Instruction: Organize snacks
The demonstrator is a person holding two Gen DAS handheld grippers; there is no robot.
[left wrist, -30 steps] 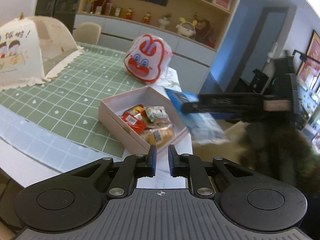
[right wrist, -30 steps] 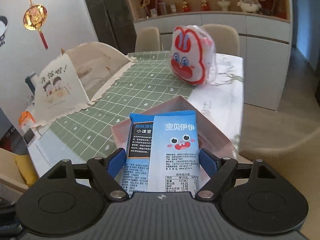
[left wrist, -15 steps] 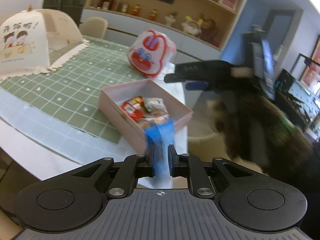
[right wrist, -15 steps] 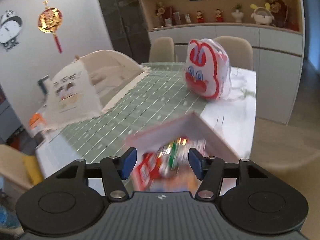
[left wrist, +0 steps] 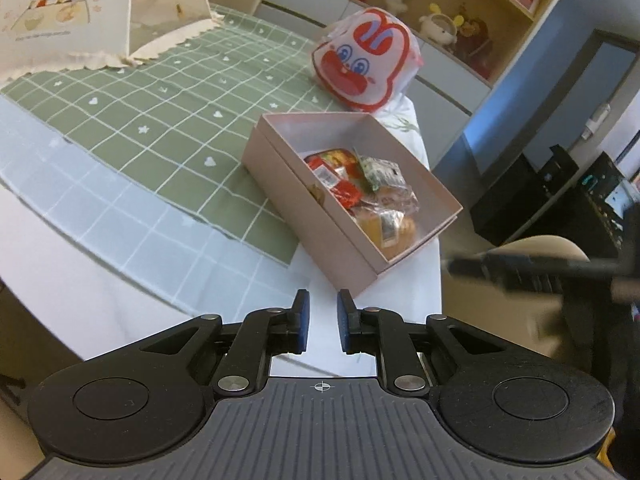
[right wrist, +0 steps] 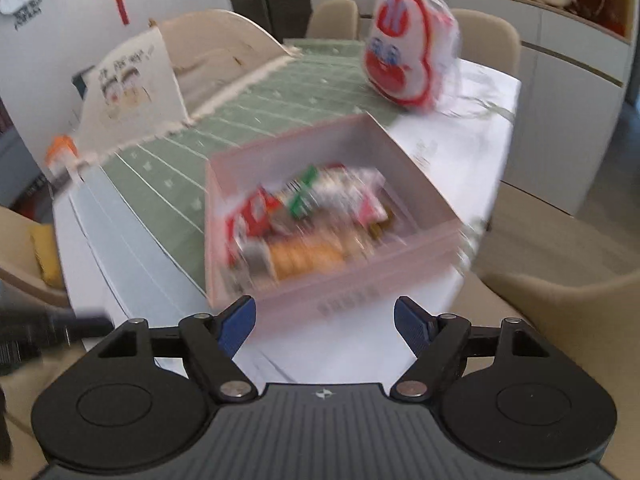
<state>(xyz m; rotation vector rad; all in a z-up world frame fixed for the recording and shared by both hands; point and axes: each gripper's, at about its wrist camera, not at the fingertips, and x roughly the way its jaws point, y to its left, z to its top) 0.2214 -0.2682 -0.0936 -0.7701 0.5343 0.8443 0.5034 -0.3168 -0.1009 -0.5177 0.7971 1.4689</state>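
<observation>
While both claws hang short of the box, neither has anything in it. In the left wrist view the left claw (left wrist: 319,312) shows its blue pads nearly together, a narrow slit of bare white surface (left wrist: 100,292) between them and no wrapper caught there. In the right wrist view the right claw (right wrist: 325,320) stands wide; its jaws have just been opening, and only the white surface and the near wall of the box show in the gap.

Outward from the left claw, at about one o'clock, the pink box (left wrist: 280,168) sits on the corner of the surface, partly on the green checked cloth (left wrist: 160,112) and close to the edge. Its near half holds the snacks (left wrist: 360,188): red packets, a green-and-white one and clear-wrapped orange pieces, heaped loosely against the end nearest the claws. The far half of the box is bare. From the right claw the same box lies at twelve o'clock, blurred, with the same heap.

Beyond the box, at about twelve to one o'clock, the rabbit-faced bag (left wrist: 368,60) stands on the surface, just beside the far corner of the box; what it contains cannot be told. At ten o'clock a mesh food cover (left wrist: 100,8) rests on the cloth.

Judging by this, much of the sorting looks done: several snacks are in the box and none lie loose on the visible surface. No lid is in view. What may remain is anything in the rabbit-faced bag or out of view.
</observation>
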